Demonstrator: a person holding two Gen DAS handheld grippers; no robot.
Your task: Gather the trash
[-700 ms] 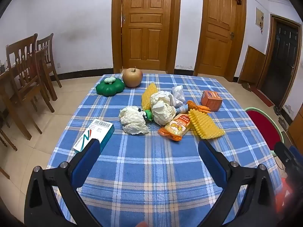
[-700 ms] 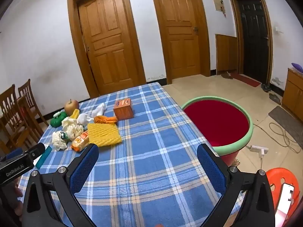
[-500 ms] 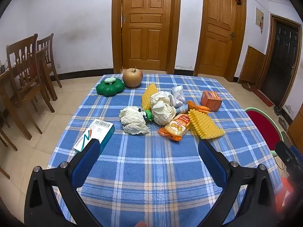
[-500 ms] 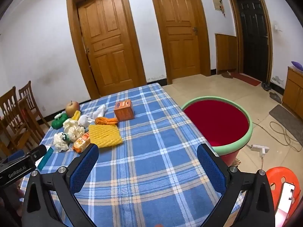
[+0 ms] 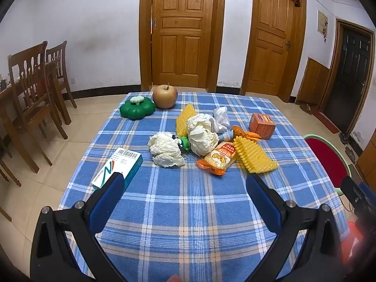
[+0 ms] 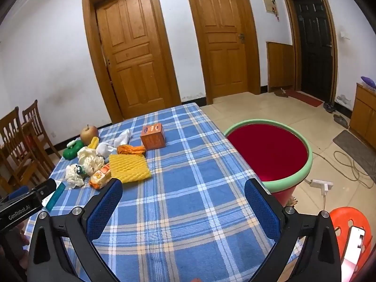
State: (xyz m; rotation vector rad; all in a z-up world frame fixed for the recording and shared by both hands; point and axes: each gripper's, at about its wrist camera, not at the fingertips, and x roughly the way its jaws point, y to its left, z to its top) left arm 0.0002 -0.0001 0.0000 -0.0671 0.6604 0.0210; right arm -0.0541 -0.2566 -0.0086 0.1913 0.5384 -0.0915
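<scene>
On the blue plaid table (image 5: 188, 211) lies a heap of trash: crumpled white paper wads (image 5: 167, 150), an orange snack packet (image 5: 217, 158), yellow foam netting (image 5: 255, 159), an orange box (image 5: 262, 125) and a teal-and-white medicine box (image 5: 118, 166). The heap also shows in the right wrist view, with the foam netting (image 6: 129, 168) and the orange box (image 6: 153, 136). A red bin with a green rim (image 6: 270, 154) stands at the table's right side. My left gripper (image 5: 184, 189) is open and empty, short of the heap. My right gripper (image 6: 183, 191) is open and empty over bare cloth.
An apple (image 5: 165, 96) and a green pumpkin-shaped lid (image 5: 137, 109) sit at the table's far end. Wooden chairs (image 5: 30, 94) stand to the left. An orange stool (image 6: 352, 232), a power strip and cables (image 6: 345, 164) lie on the floor at the right.
The right wrist view has shifted slightly, the heap sitting a little nearer and more to the right. The left view is almost unchanged. Both grippers stay open.
</scene>
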